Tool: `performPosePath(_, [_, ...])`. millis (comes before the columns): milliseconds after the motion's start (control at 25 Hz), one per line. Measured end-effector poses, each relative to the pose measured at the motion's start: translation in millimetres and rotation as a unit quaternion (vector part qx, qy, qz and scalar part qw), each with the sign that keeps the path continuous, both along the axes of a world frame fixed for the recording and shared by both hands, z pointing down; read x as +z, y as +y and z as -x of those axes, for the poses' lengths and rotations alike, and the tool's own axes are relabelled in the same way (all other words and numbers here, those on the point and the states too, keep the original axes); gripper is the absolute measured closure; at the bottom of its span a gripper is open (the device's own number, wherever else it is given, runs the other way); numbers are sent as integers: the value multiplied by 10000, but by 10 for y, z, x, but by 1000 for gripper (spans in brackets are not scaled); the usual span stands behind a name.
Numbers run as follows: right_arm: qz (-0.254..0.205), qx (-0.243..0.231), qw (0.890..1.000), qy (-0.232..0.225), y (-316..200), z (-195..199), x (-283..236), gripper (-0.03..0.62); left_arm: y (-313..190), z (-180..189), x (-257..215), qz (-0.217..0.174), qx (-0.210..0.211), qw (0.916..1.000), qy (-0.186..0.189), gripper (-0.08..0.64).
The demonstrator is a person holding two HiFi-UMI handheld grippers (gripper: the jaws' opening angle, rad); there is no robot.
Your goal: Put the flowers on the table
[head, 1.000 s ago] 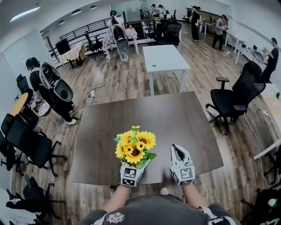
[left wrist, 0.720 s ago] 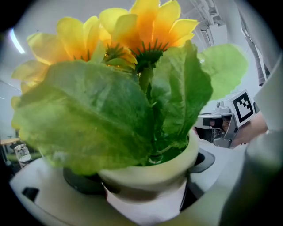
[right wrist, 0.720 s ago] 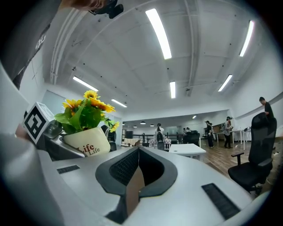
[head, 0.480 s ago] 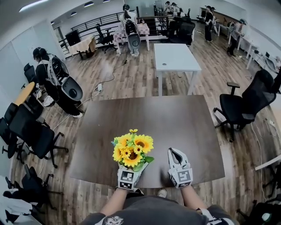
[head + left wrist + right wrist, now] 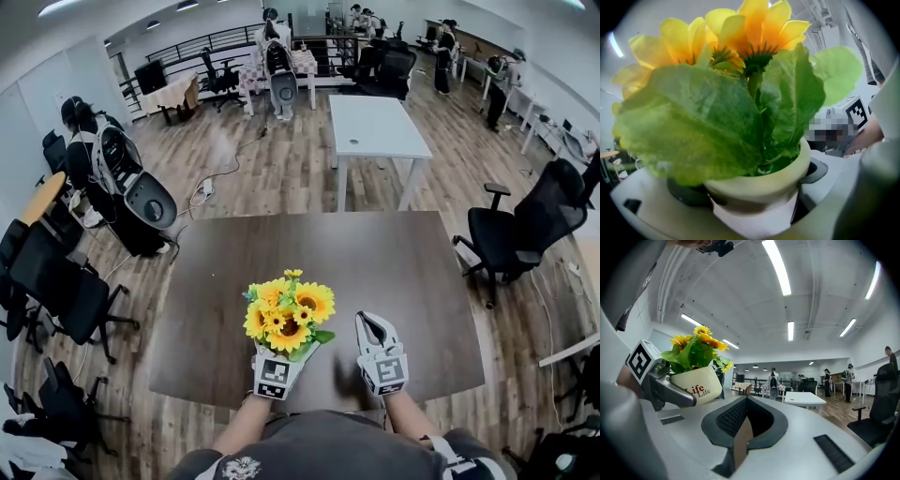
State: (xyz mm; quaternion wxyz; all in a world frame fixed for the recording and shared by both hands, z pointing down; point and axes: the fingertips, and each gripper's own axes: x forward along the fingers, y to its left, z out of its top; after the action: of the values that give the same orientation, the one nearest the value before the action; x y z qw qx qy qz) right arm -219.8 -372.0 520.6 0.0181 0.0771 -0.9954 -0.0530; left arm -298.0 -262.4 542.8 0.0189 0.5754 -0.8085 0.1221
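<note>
A bunch of yellow sunflowers [image 5: 286, 314] with green leaves stands in a cream pot [image 5: 759, 183]. My left gripper [image 5: 279, 361] is shut on that pot and holds it upright above the near edge of the dark brown table [image 5: 356, 262]. In the left gripper view the leaves and blooms [image 5: 754, 28] fill the picture. My right gripper [image 5: 368, 325] hovers just to the right of the flowers, shut with nothing in it. The right gripper view shows its own closed jaws [image 5: 745, 413], with the pot [image 5: 698, 385] printed "Life" off to the left.
A white table [image 5: 378, 122] stands beyond the dark one. A black office chair [image 5: 511, 234] sits to the right and more chairs [image 5: 56, 281] to the left. A person with equipment [image 5: 122, 178] stands at the left. Others are at the far back.
Both grippers and the flowers stay near the table's front edge. Only the head view has shifted slightly, so the table now sits a little more centred.
</note>
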Motion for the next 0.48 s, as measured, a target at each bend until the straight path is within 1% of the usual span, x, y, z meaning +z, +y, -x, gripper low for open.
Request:
performPosePath(160, [-92, -33, 9999, 25, 92, 198, -19, 569, 92, 176, 40, -14, -35, 10000, 27, 5])
performPosePath(480, [-39, -32, 9999, 151, 126, 338, 76, 569, 135, 350, 169, 76, -167, 9996, 197, 5])
